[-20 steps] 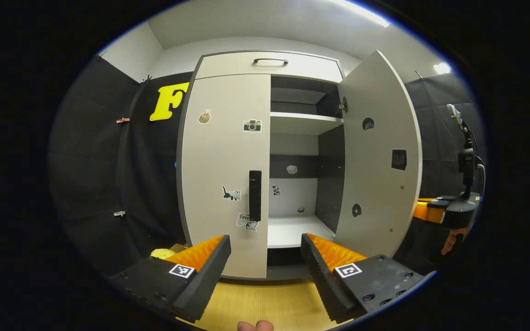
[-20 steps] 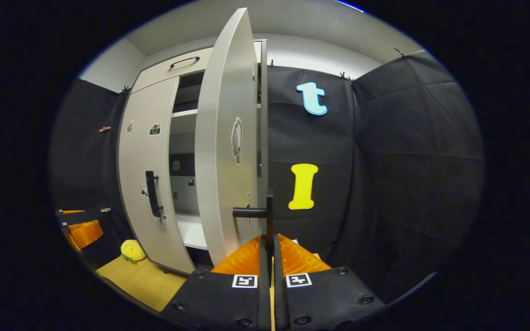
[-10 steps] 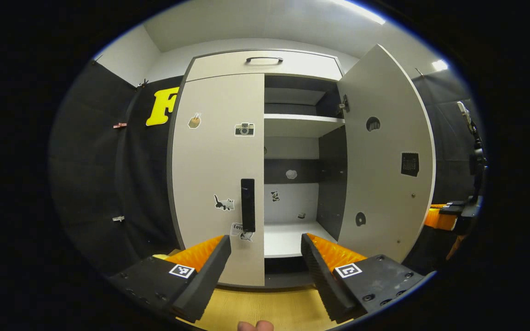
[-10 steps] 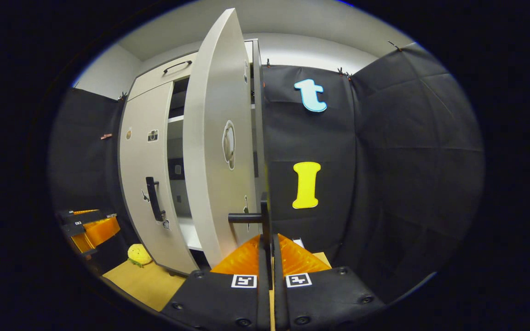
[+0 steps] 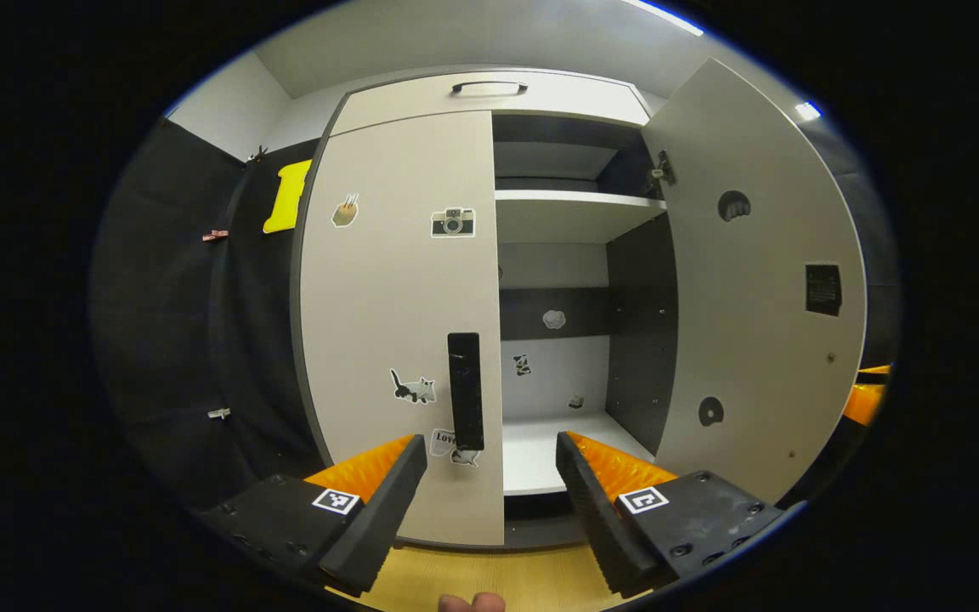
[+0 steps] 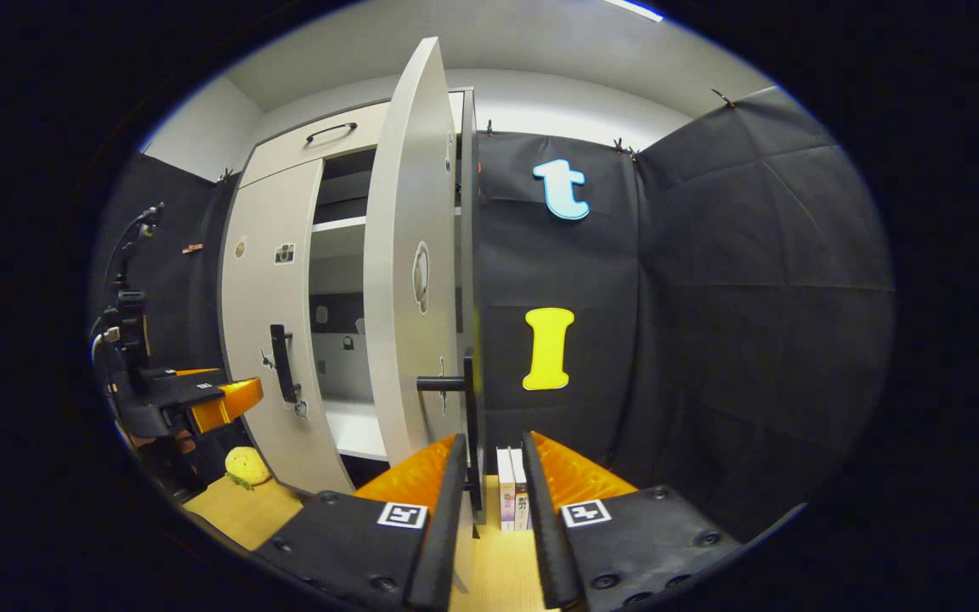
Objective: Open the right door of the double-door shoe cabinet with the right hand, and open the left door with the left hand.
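Right door [image 5: 761, 280]: swung wide open at 3 o'clock in the left gripper view; this half looks done.
Right gripper [image 6: 494, 489]: fingers parted around the door's black handle [image 6: 471, 425], apparently released.
Left door [image 5: 400, 314]: closed; its handle [image 5: 465, 391] sits at 12 o'clock.
Left gripper [image 5: 489, 476]: spread wide, empty, just short of that handle.
Remaining: grasp it and pull.

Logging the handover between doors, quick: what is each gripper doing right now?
Left gripper: open, empty, facing the left door's handle.
Right gripper: open, jaws apart around the right door's handle, no longer clamped on it.
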A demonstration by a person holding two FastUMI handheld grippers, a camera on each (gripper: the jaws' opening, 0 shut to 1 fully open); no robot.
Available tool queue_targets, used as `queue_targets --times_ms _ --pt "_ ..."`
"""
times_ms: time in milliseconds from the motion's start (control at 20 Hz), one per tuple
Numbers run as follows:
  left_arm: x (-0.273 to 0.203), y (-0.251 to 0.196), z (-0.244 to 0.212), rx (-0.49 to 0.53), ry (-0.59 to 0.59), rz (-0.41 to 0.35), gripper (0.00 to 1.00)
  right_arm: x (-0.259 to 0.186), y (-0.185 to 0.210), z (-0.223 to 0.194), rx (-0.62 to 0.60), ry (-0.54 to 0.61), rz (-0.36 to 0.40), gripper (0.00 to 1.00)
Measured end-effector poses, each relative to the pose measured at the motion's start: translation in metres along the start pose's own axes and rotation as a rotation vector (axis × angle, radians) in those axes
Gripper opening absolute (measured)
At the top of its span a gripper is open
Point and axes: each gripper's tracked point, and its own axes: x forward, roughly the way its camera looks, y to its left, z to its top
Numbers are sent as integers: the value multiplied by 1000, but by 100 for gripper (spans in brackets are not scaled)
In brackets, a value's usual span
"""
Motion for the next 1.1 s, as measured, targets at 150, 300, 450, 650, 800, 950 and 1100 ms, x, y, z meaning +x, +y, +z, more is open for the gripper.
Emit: queue_targets --times_ms 150,300,450,650,800,950,1100 --pt "28 4 3 10 -10 -2 95 -9 -10 -3 -2 7 -15 98" --pt "57 16 -6 8 3 34 95 -18 -20 -9 33 9 -37 98" --pt "86 26 -14 -26 13 48 95 -24 -37 -14 33 18 -67 98" --pt "109 38 -14 2 16 73 94 -27 -49 -14 37 21 -91 98" --pt "121 39 -11 27 9 72 79 -26 -56 -14 32 19 -100 98" --pt "132 35 -8 22 4 59 64 -25 -55 -17 40 29 -99 98" --pt "133 30 -6 16 -35 44 37 -26 -57 -23 31 40 -106 98"
